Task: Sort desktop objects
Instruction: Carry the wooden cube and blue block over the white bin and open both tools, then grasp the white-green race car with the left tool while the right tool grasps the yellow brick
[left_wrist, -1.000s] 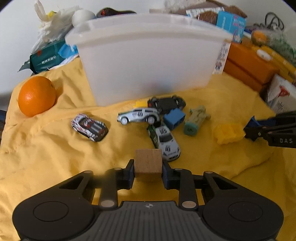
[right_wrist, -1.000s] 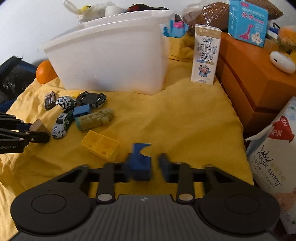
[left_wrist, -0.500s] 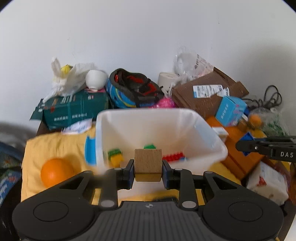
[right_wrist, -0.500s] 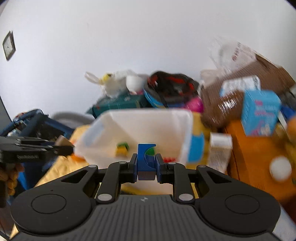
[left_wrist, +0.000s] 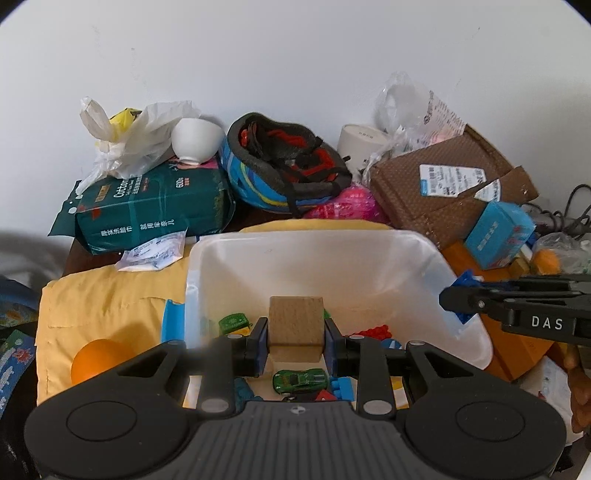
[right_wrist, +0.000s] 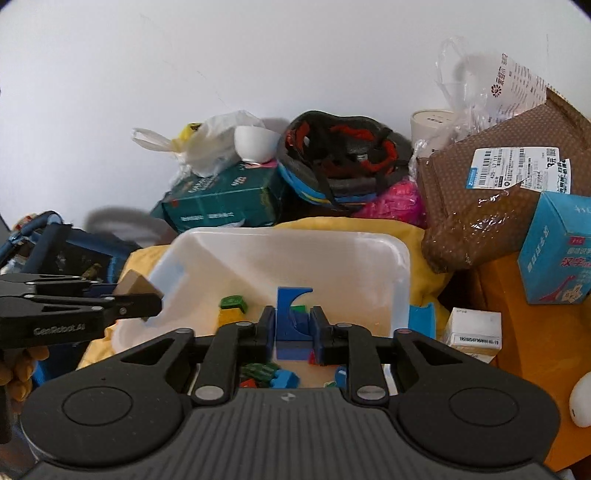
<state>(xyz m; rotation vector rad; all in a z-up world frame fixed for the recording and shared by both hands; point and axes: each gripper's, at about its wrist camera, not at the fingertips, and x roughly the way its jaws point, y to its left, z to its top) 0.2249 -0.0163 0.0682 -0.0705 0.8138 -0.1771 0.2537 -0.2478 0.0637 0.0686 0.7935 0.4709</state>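
My left gripper (left_wrist: 295, 338) is shut on a wooden cube (left_wrist: 295, 326) and holds it over the open white plastic bin (left_wrist: 373, 243). My right gripper (right_wrist: 293, 332) is shut on a blue arch-shaped block (right_wrist: 291, 314) above the same bin (right_wrist: 288, 240). Inside the bin lie a green toy car (left_wrist: 299, 380), blue, green and red bricks, and a yellow brick (right_wrist: 231, 315). The right gripper shows at the right in the left wrist view (left_wrist: 458, 299); the left gripper with the cube shows at the left in the right wrist view (right_wrist: 140, 295).
An orange (left_wrist: 94, 360) lies on the yellow cloth (left_wrist: 110, 291) left of the bin. Behind the bin are a green tissue pack (left_wrist: 151, 206), a white bowl (left_wrist: 195, 142), a helmet (left_wrist: 284, 166) and a brown parcel (left_wrist: 443, 188). An orange box (right_wrist: 535, 332) and a milk carton (right_wrist: 474, 332) stand right.
Both grippers rose from the cloth, came forward and tilted down over the bin, each still holding its block. The bin's inside is now in view.
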